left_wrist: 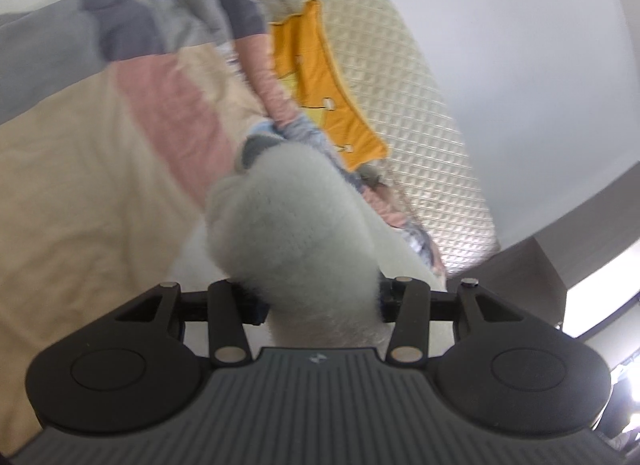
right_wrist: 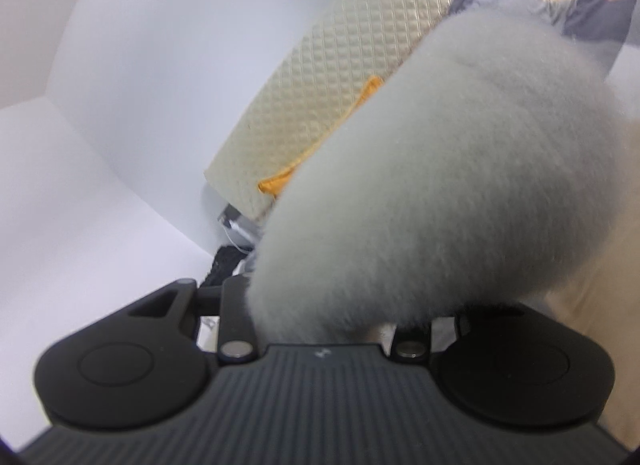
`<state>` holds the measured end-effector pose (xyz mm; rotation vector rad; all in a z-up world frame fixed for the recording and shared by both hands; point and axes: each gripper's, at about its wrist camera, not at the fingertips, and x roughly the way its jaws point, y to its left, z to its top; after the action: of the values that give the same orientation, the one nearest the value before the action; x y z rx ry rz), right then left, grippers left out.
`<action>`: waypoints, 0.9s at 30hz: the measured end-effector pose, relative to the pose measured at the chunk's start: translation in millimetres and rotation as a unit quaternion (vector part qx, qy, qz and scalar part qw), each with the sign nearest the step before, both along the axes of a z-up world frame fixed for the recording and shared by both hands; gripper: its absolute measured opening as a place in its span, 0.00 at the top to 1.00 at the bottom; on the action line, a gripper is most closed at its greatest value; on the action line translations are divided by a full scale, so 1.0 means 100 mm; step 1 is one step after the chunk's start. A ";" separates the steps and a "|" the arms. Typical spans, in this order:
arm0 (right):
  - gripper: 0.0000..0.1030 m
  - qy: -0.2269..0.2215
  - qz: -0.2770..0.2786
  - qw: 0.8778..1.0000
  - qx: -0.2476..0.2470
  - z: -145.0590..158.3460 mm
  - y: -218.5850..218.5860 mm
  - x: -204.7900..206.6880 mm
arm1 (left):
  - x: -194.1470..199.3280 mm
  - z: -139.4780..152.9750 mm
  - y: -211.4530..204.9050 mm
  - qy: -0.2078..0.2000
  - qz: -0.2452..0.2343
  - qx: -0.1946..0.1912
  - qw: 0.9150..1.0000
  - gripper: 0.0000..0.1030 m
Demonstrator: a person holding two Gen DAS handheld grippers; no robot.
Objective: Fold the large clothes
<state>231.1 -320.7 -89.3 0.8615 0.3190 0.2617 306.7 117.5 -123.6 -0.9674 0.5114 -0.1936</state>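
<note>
Striped bedspread (left_wrist: pixel 100 169) beneath jaw-gripped fluffy garment (left_wrist: pixel 296 233).

Left gripper (left_wrist: pixel 320 305) has the fleece (left_wrist: pixel 296 233) bunched between its fingers, with the blanket (left_wrist: pixel 80 169) spread out to the left under it. Headboard (left_wrist: pixel 392 65) sits behind and to the right, a pillow (left_wrist: pixel 320 77) leaning on it. Right gripper (right_wrist: pixel 320 317) has fleece (right_wrist: pixel 440 185) between its fingers too, headboard (right_wrist: pixel 332 81) behind.

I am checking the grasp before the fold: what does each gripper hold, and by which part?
Both hold the fluffy pale grey-green garment. The left gripper and the right gripper each pinch a bunched fold of it; which part of the garment cannot be told.
</note>
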 end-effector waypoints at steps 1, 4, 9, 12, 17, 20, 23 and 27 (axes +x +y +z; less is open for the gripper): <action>0.57 -0.005 -0.003 1.000 0.000 0.06 -0.06 0.02 | 0.06 0.07 -0.07 -0.004 -0.004 0.000 1.000 0.51; 0.57 -0.020 -0.013 1.000 -0.005 0.23 -0.25 0.12 | 0.25 0.28 -0.31 -0.015 -0.018 -0.001 1.000 0.51; 0.57 -0.041 -0.034 0.999 -0.013 0.46 -0.65 0.25 | 0.64 0.55 -0.76 -0.024 -0.047 -0.003 0.999 0.51; 0.57 -0.046 -0.048 0.998 -0.019 0.55 -0.88 0.34 | 0.89 0.65 -1.05 -0.024 -0.067 -0.004 0.997 0.51; 0.57 -0.040 -0.076 0.996 -0.022 0.56 -1.30 0.50 | 1.30 0.65 -1.62 -0.020 -0.094 0.000 0.995 0.51; 0.57 -0.034 -0.089 0.995 -0.024 0.52 -1.59 0.64 | 1.57 0.58 -2.00 -0.014 -0.114 0.005 0.993 0.51; 0.57 -0.033 -0.104 0.994 -0.015 0.39 -1.91 0.74 | 1.85 0.46 -2.38 -0.012 -0.136 0.014 0.991 0.51; 0.57 -0.016 -0.125 0.992 -0.003 0.08 -2.33 0.84 | 2.23 0.21 -2.88 0.000 -0.159 0.028 0.987 0.51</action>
<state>315.2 -553.2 -81.8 0.8813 0.1793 0.0419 529.2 -170.0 -102.5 -0.8263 0.6677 -0.4626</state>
